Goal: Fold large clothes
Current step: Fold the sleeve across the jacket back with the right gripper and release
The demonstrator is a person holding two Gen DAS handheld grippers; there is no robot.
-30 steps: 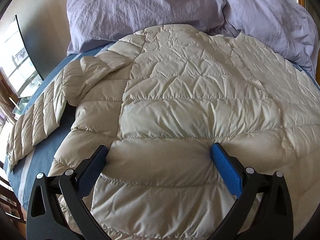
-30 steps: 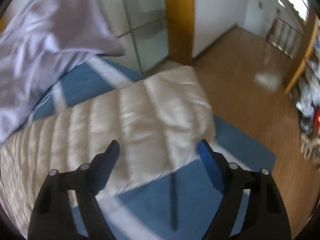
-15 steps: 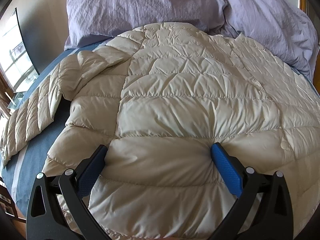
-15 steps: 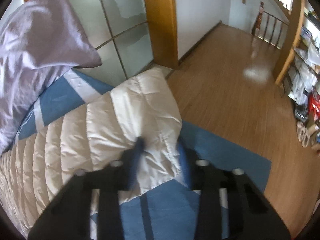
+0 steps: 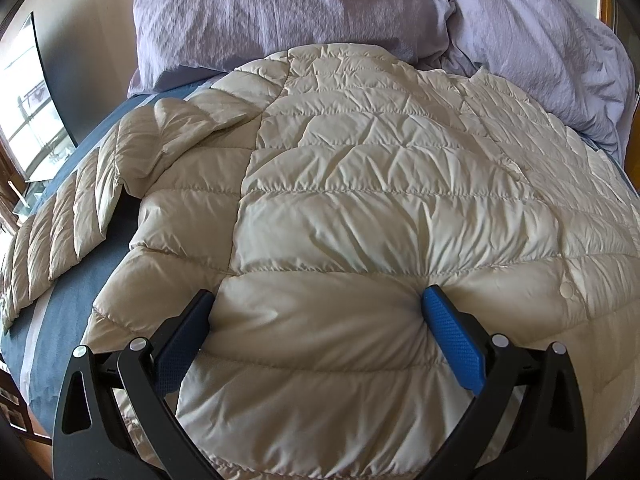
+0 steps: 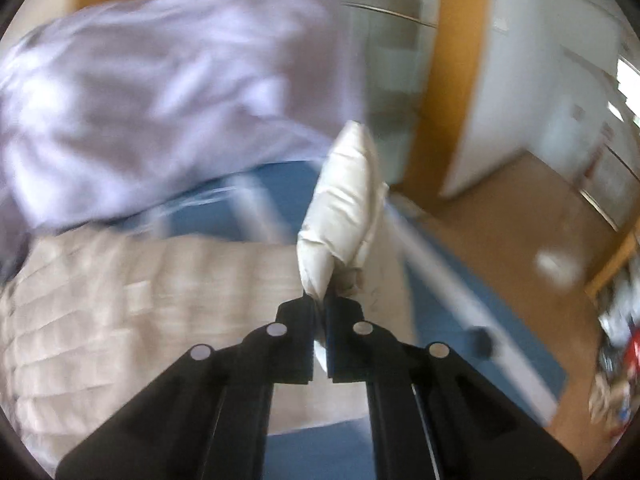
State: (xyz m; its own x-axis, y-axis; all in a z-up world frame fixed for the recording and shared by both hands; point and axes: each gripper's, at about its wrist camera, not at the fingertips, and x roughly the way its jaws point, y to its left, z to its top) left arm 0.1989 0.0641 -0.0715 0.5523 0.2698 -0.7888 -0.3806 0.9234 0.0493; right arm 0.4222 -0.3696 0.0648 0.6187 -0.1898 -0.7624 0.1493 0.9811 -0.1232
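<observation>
Left to right. My left hand-held gripper (image 5: 318,312) hasn't budged over the last second: jaws spread wide, pads pushed down into the cream puffer jacket (image 5: 380,200) near its lower edge, pinning it rather than gripping. Jacket lies spread across the bed (image 5: 68,312), on the blue cover, collar end up against the lilac pillows (image 5: 288,12). Its left sleeve (image 5: 60,224) is stretched out flat on the cover, not folded in yet.

The change is on the right. A second ago my right hand-held gripper (image 6: 319,300) hung with its jaws apart over the right sleeve's cuff, which lay flat. Now the jaws are together, clamped on the cuff of the right sleeve (image 6: 344,208), and the cuff stands up off the bed. View is motion-blurred, so I can't tell how much fabric is in the bite.

My read: grasp done, first fold started. The right sleeve looks set to go in across the jacket body, with the left side acting as anchor. Slippery shell and a thin bite, so it could slide out.

Containers: none in play. The shelf clutter (image 6: 616,328) at far right is too blurred to identify.
</observation>
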